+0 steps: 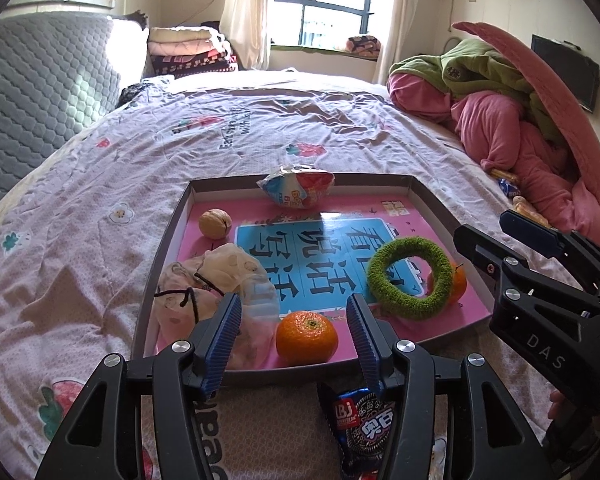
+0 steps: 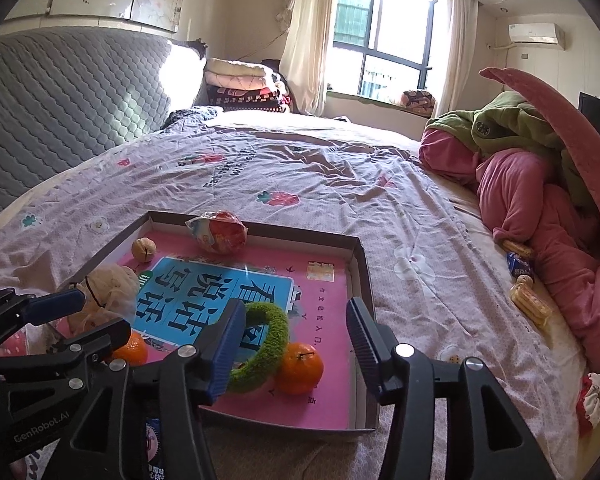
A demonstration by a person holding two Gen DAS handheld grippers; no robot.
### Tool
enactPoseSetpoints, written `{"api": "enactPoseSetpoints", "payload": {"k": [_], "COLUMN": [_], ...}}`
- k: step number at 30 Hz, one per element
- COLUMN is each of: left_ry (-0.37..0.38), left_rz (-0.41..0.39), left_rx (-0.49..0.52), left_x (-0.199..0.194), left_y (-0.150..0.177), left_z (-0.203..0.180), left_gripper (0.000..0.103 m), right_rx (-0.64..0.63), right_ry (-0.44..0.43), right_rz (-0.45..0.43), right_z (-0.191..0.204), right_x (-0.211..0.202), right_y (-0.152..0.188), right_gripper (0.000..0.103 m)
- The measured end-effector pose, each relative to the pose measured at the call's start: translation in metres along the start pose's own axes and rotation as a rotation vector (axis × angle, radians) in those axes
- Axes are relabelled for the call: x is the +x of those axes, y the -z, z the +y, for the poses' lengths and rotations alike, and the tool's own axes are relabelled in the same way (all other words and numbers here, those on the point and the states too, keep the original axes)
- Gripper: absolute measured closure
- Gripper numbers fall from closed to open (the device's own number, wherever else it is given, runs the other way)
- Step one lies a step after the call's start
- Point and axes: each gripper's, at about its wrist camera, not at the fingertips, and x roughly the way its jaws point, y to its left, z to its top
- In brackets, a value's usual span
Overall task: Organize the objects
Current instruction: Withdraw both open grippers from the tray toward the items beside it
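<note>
Fuzzy green ring (image 2: 268, 344) — tilted against an orange (image 2: 300, 368).

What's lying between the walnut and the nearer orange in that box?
A sheer drawstring pouch lies beside the line between walnut and orange; otherwise bare box floor, left wrist view.

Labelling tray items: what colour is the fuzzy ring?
Green; the fuzzy ring shows best in the left wrist view.
</note>
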Motion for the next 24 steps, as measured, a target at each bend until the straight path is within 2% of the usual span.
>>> {"api": "enactPoseSetpoints", "payload": {"k": [8, 14, 20, 24], "left_ry": [0.005, -0.013, 0.017, 0.017], "left_rz": [-0.001, 0.002, 0.023, 0.026], "left_rx": [0.006, 0.026, -0.001, 0.015], "left_x": [-0.012, -0.017, -0.02, -0.022], "left_y": [0.008, 0.015, 0.02, 0.024], "left_z": [0.0, -0.001, 0.007, 0.004], "left_gripper": [0.046, 0.046, 0.046, 0.046], "right_rx": [0.015, 0.004, -0.008, -0.016], "right_ry": [-0.055, -0.091, -0.122, -0.134], "right_rz": [-0.044, -0.056, -0.065, -0.075], "right_z": [0.001, 0.004, 0.01, 0.012], "right_x": [-0.026, -0.045, -0.061, -0.07], "right_y": [0.002, 0.007, 0.015, 0.019], "right_gripper": [0.04, 0.038, 0.036, 0.031]}}
